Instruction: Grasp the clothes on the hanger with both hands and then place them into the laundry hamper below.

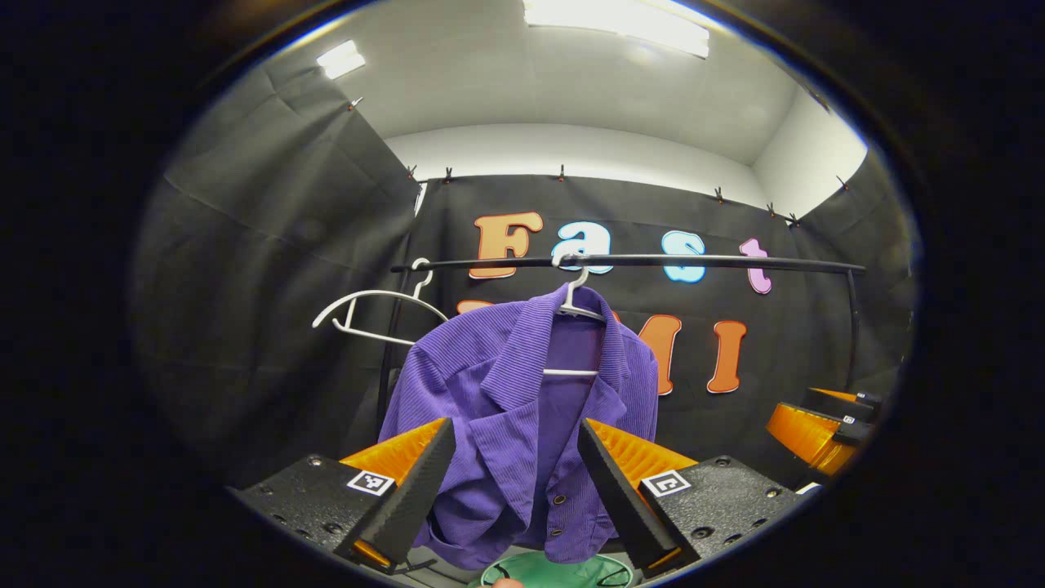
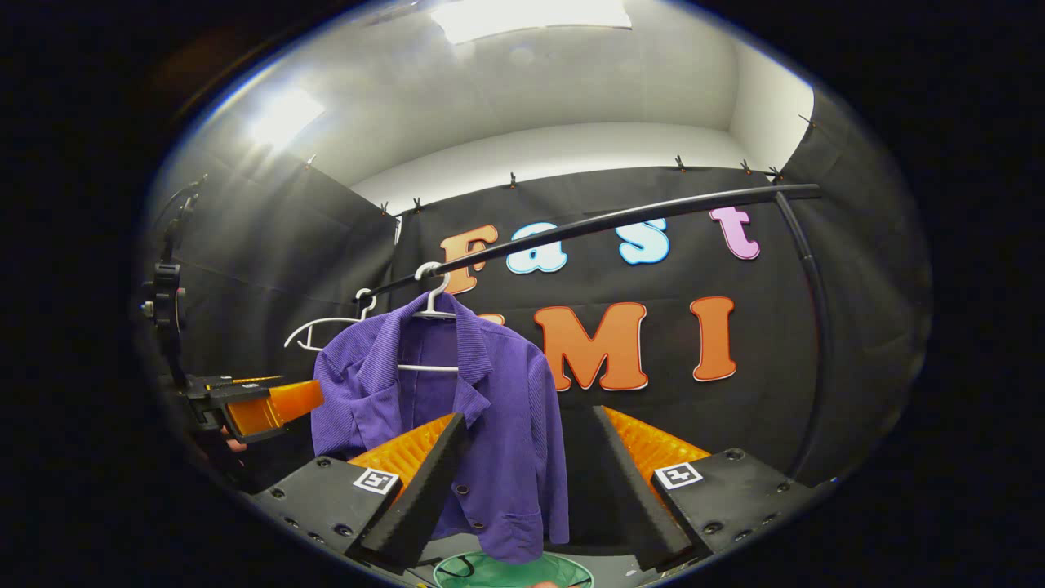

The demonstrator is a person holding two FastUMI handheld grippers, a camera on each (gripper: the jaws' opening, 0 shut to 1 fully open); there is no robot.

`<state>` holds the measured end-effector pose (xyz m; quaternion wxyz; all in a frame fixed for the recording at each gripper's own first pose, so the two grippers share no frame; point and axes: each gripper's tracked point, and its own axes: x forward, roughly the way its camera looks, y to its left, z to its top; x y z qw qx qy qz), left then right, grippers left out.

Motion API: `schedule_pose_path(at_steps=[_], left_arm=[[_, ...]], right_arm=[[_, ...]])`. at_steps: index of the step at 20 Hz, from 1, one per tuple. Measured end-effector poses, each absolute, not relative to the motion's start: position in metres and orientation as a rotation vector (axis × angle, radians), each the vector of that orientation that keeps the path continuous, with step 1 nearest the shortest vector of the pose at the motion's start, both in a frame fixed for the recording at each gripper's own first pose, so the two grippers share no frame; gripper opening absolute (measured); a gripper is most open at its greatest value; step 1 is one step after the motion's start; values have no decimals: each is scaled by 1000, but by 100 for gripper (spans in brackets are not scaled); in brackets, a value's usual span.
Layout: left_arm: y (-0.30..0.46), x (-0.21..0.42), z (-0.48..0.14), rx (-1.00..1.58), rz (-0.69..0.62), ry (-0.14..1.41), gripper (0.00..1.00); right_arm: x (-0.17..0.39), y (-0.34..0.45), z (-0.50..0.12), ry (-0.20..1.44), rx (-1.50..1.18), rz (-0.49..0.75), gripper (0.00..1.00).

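A purple jacket hung on a white hanger from the black rail, above the green hamper. The left tool and right tool were both spread, short of the jacket.

The left gripper had two black ribbed fingers with bright orange sides. Behind the fingers sat flat black plates with small screws and square black-and-white marks. The right gripper looked just the same.
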<state>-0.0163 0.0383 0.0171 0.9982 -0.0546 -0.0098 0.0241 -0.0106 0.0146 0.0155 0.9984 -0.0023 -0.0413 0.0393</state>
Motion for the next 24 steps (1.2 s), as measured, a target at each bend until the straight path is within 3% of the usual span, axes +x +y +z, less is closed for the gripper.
schedule_pose_path(at_steps=[3, 7, 9, 11, 13, 14, 15, 16, 17, 18, 19, 21, 23, 24], left_arm=[[60, -25, 20, -61, 60, -24, 95], [78, -30, 15, -26, 26, -22, 92], [85, -30, 9, -40, -4, -13, 95], [93, -29, 3, -59, -37, 0, 92], [99, -26, -3, -108, -82, 10, 95], [101, -24, -7, -126, -102, 23, 92], [104, -21, -11, -133, -111, 40, 95], [109, -18, -13, -135, -110, 52, 95], [111, -19, -15, -136, -106, 59, 95], [110, -20, -17, -136, -102, 64, 95], [111, -22, -20, -131, -81, 70, 95], [113, -26, -24, -115, -10, 71, 95], [109, -32, -25, -111, 77, 73, 100], [104, -36, -24, -114, 115, 67, 91]], right_arm=[[15, 45, -1, -54, -3, 108, 98], [67, 92, -19, -1, 8, 145, 94], [92, 105, -33, 29, 24, 115, 98], [112, 125, -55, 105, 70, 113, 94], [143, 136, -62, 93, 83, 81, 98], [155, 133, -69, 89, 73, 45, 94], [167, 130, -75, 94, 68, 14, 98], [176, 133, -82, 105, 68, 0, 94], [181, 133, -89, 128, 62, -1, 98], [183, 133, -95, 133, 58, -1, 94], [186, 129, -100, 127, 58, 1, 98], [197, 129, -116, 142, 72, 8, 94], [215, 123, -140, 178, 88, 17, 98], [225, 117, -151, 193, 88, 11, 98]])
